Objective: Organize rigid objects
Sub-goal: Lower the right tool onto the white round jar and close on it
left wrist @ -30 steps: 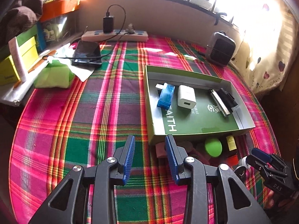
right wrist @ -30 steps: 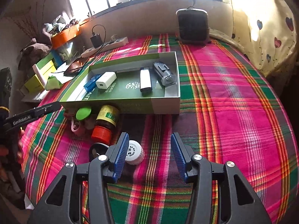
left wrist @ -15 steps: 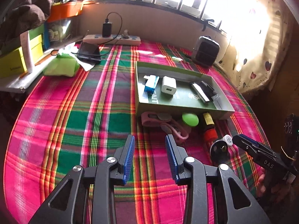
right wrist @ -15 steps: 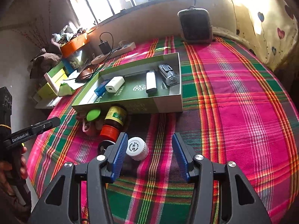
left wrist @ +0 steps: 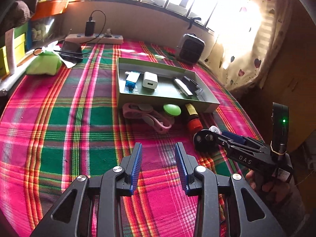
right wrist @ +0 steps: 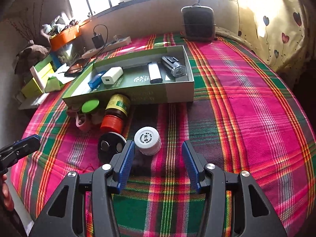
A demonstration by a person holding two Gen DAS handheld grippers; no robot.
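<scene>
the right gripper (right wrist: pixel 156 163) hovers with jaws apart and empty, a white bottle (right wrist: pixel 147 140) just ahead beside its left finger. a black disc (right wrist: pixel 110 145) and an orange-capped bottle (right wrist: pixel 115 112) crowd beside it, before the green box (right wrist: pixel 177 96). the left gripper (left wrist: pixel 158 165) hangs half open, empty, over plaid cloth (left wrist: pixel 75 130).

A surface covered in a pink, green and orange plaid cloth (right wrist: pixel 246 102) fills both views. Near the middle of the frame a shallow green box (right wrist: pixel 177 94) lies on it; along the box's near wall lie a brown bottle with a red cap (right wrist: pixel 115 112), a green-lidded jar (right wrist: pixel 90 105) and a pink strap (left wrist: pixel 146 116), with a white-capped bottle (right wrist: pixel 148 139) and a black disc (right wrist: pixel 110 145) lower down. Toward the top sit a small dark heater (right wrist: pixel 197 22), a white power strip (left wrist: pixel 94 38), a dark phone (left wrist: pixel 71 50) and a green cloth bundle (left wrist: pixel 44 65).
</scene>
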